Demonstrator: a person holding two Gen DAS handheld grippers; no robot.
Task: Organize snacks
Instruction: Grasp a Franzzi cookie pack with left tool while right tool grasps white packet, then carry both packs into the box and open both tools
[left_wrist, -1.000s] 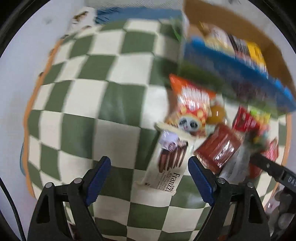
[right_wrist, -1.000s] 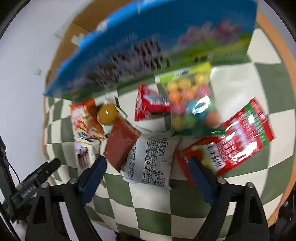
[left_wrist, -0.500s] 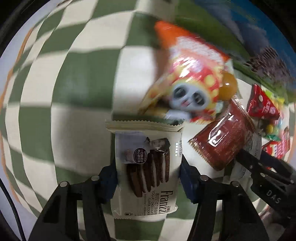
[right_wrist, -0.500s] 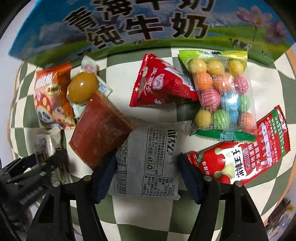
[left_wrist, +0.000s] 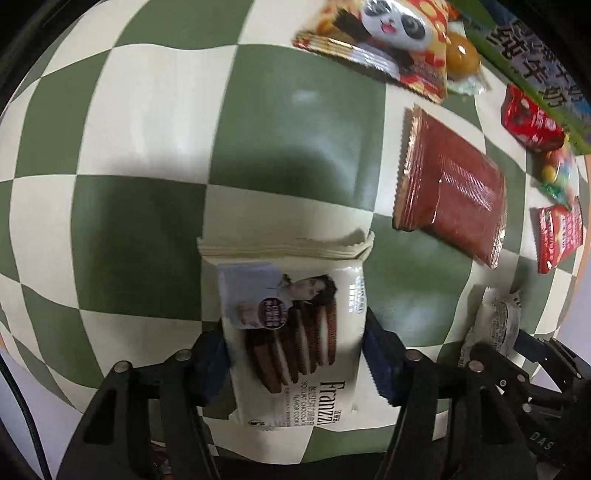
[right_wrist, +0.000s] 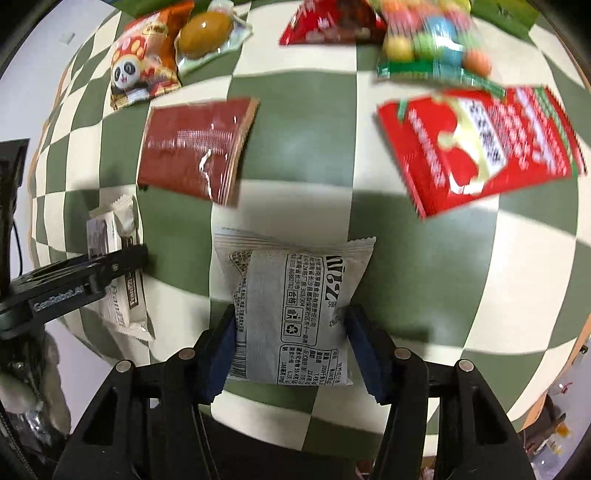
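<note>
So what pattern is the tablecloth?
Green and cream checks on the tablecloth, clearest in the left wrist view.

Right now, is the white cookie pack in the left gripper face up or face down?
Face up. The cookie pack shows its printed front with the cookie picture, and the left gripper pads press its sides.

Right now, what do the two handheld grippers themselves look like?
Both match: the left gripper and right gripper have black angular frames with silver rivets and blue ridged pads. White lettering marks the left one's side. A thin black cable runs beside the left.
</note>
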